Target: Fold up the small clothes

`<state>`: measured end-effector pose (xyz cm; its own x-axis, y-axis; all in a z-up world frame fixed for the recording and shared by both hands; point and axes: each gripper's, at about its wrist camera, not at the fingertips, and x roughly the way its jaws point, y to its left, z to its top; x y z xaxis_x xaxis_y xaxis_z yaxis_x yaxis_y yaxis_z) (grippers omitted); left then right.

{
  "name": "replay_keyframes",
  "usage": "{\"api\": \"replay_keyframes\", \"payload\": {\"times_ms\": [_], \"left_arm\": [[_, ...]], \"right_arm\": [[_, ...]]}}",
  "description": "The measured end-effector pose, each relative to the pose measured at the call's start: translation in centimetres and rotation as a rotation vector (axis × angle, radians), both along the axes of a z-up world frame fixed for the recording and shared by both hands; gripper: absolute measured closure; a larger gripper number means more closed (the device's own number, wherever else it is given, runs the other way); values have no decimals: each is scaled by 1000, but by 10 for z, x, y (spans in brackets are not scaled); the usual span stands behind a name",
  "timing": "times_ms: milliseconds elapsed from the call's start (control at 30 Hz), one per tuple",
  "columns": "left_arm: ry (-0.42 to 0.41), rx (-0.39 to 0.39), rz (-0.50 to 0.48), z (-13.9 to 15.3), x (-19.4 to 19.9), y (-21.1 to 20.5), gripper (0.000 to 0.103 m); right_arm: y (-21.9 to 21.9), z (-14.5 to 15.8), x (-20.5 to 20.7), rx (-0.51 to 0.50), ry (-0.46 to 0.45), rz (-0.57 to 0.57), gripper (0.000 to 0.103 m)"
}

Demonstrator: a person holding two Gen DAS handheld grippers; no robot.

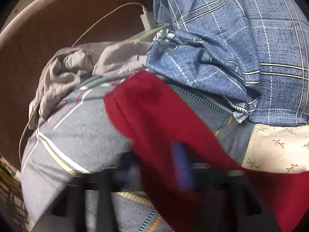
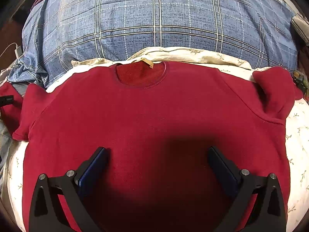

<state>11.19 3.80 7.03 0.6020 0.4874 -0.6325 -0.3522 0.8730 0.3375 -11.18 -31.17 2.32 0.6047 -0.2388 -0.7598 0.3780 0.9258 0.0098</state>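
A dark red sweatshirt (image 2: 154, 119) lies flat, front up, on a cream leaf-print sheet (image 2: 298, 135), its collar (image 2: 142, 75) toward the far side. My right gripper (image 2: 157, 150) hovers open over the lower body of the sweatshirt, with only cloth beneath the gap. The right sleeve (image 2: 274, 92) is bunched up at its end. In the left wrist view the picture is blurred: the left sleeve (image 1: 154, 112) drapes over my left gripper (image 1: 180, 154), whose blue pads are shut on it. That left gripper (image 2: 6, 99) also shows at the left edge of the right wrist view, holding the sleeve.
A blue plaid quilt (image 2: 158, 19) is piled behind the sweatshirt. Left of it lie a grey patterned cloth (image 1: 73, 131) and a crumpled beige garment (image 1: 63, 73). A white charger (image 1: 147, 20) with its cable rests on the brown surface (image 1: 48, 29) beyond.
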Motion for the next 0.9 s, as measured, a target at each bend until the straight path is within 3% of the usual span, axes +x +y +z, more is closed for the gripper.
{"api": "replay_keyframes", "payload": {"times_ms": [100, 267, 400, 500, 667, 767, 833, 900], "left_arm": [[-6, -154, -55, 7, -11, 3, 96], [-89, -289, -245, 54, -57, -26, 97], [-140, -355, -497, 101, -110, -97, 97], [-143, -412, -658, 117, -148, -153, 96], [-35, -527, -810, 86, -169, -231, 96], [123, -607, -873, 40, -167, -269, 92], [206, -599, -876, 17, -168, -280, 72], [203, -564, -890, 18, -175, -276, 66]], "right_arm": [[0, 0, 0, 0, 0, 0, 0], [1, -1, 0, -4, 6, 0, 0], [-3, 5, 0, 31, 29, 34, 1], [-21, 27, -13, 73, 19, 60, 7], [-85, 56, -54, 159, -52, -57, 6], [-119, 58, -79, 199, -86, -126, 6], [-129, 61, -86, 177, -76, -138, 6], [-134, 65, -89, 166, -91, -131, 6]]}}
